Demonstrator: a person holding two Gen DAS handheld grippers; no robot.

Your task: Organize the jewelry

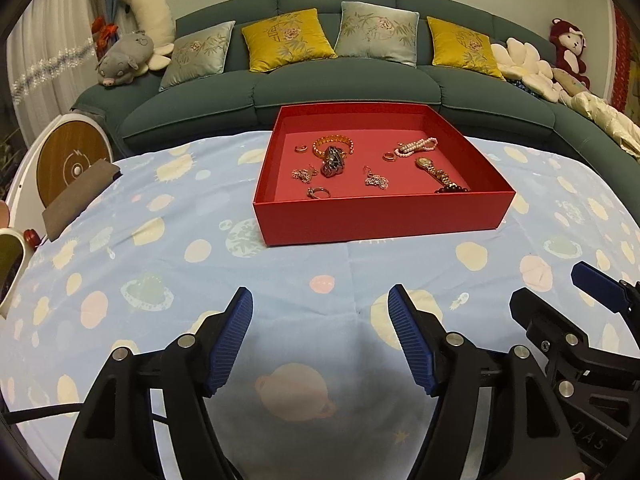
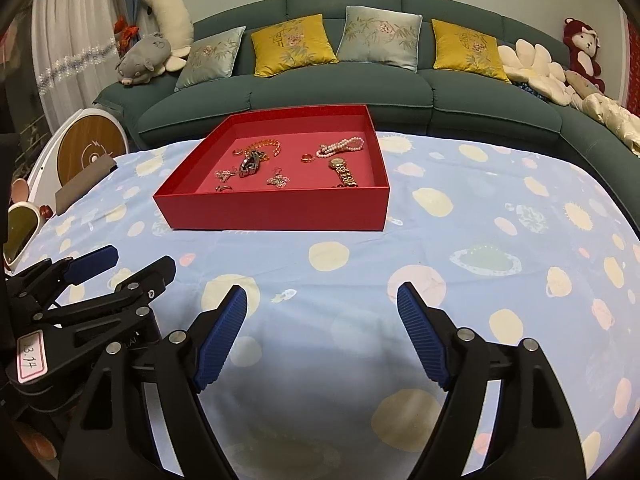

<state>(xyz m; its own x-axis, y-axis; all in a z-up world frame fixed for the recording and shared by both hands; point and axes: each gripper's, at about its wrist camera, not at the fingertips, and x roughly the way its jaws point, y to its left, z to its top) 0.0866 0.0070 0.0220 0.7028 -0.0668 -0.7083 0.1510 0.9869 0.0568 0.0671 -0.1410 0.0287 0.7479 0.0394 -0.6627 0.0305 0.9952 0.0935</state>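
Jewelry lies loose on the pink floor of a shallow red cardboard box [image 1: 380,216], which sits on a counter [image 1: 168,240] draped in a pale blue cloth printed with planets and dots. Inside the box, spread apart rather than heaped, are an amber beaded bangle [image 1: 334,142], a dark metallic link bracelet [image 1: 334,162] resting against it, a pink pearl strand [image 1: 418,146] bunched near the far right, a gold metal-band watch [image 1: 434,172] laid out straight, 2 small gold hoops [image 1: 388,156], 2 tangled fine chains [image 1: 376,181], a ring [image 1: 319,193] close to the front wall, and dark beads in the front right corner, half hidden by that wall.

The left gripper [image 1: 320,336] hangs low over the cloth short of the box, its ribbed blue pads spread wide with nothing between them. The right gripper [image 2: 322,338] sits beside it at the same height, likewise released and empty.

Every piece in view is already within the box and none rests on the cloth, so the scene suits either a sorted tray with both tools drawn back, or pieces waiting to be regrouped inside it. The low walls leave easy access from above; thin chains look likely to snag.
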